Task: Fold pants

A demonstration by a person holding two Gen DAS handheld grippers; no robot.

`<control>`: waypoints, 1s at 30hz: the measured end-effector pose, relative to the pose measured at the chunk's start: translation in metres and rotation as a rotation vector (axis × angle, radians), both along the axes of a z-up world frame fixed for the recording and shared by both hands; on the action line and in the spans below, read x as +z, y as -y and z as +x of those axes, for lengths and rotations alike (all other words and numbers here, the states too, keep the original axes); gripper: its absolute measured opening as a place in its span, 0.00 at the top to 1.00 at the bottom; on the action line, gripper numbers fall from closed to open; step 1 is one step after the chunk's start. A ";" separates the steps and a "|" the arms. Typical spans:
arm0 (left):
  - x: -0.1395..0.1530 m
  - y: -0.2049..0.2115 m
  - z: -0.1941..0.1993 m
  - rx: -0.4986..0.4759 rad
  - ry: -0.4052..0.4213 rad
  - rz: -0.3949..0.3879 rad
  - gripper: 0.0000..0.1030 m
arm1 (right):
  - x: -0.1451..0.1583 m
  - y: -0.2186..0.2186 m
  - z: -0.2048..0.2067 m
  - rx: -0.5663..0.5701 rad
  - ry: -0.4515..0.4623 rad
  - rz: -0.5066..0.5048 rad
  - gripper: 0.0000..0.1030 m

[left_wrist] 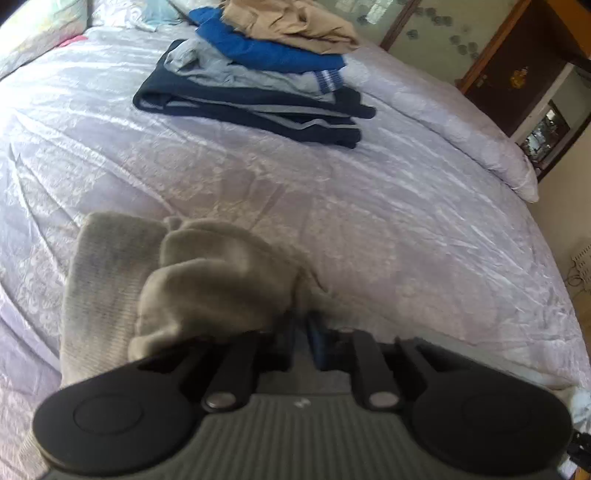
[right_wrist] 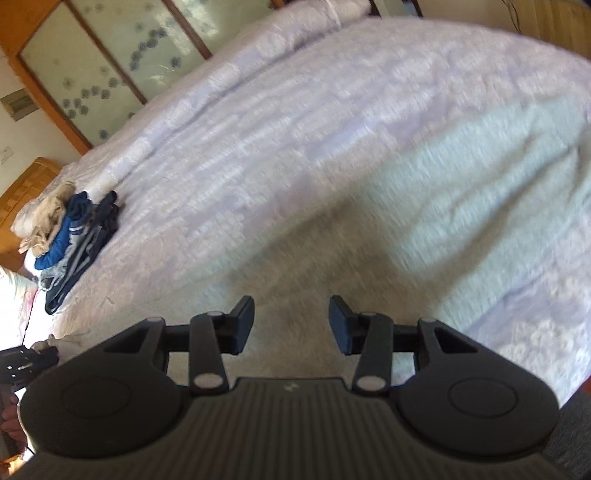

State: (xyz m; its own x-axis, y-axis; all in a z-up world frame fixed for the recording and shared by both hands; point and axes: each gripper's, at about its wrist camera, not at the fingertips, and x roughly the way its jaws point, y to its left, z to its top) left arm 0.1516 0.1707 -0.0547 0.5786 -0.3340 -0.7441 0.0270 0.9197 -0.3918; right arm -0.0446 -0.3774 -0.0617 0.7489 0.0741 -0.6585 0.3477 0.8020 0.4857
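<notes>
Pants (left_wrist: 177, 273), grey, bunch near the bed's (left_wrist: 369, 206) near edge, clamped in the left gripper (left_wrist: 303, 332). Right gripper (right_wrist: 291, 321) hovers, fingers apart, empty. Next: probably grab another edge, then spread.

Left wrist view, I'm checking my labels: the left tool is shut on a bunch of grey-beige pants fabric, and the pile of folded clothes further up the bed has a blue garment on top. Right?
One thing is wrong: the top of the pile of folded clothes is a tan garment; the blue garment lies just under it, as the left wrist view shows. The left tool is indeed shut on the grey-beige pants fabric.
</notes>
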 end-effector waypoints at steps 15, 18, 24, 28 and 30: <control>0.051 -0.077 -0.083 0.104 0.083 -0.296 0.71 | 0.014 0.048 -0.051 -0.157 0.136 0.069 0.55; 0.048 -0.064 -0.101 0.084 0.060 -0.272 0.64 | 0.015 0.090 -0.085 -0.319 0.188 0.105 0.53; 0.028 -0.005 -0.114 0.004 -0.013 -0.279 0.61 | -0.008 0.152 -0.141 -0.587 0.228 0.227 0.47; 0.021 0.037 -0.107 -0.049 -0.069 -0.296 0.60 | -0.021 0.166 -0.140 -0.618 0.228 0.269 0.47; 0.021 0.055 -0.103 -0.077 -0.074 -0.286 0.57 | -0.021 0.171 -0.134 -0.617 0.243 0.263 0.47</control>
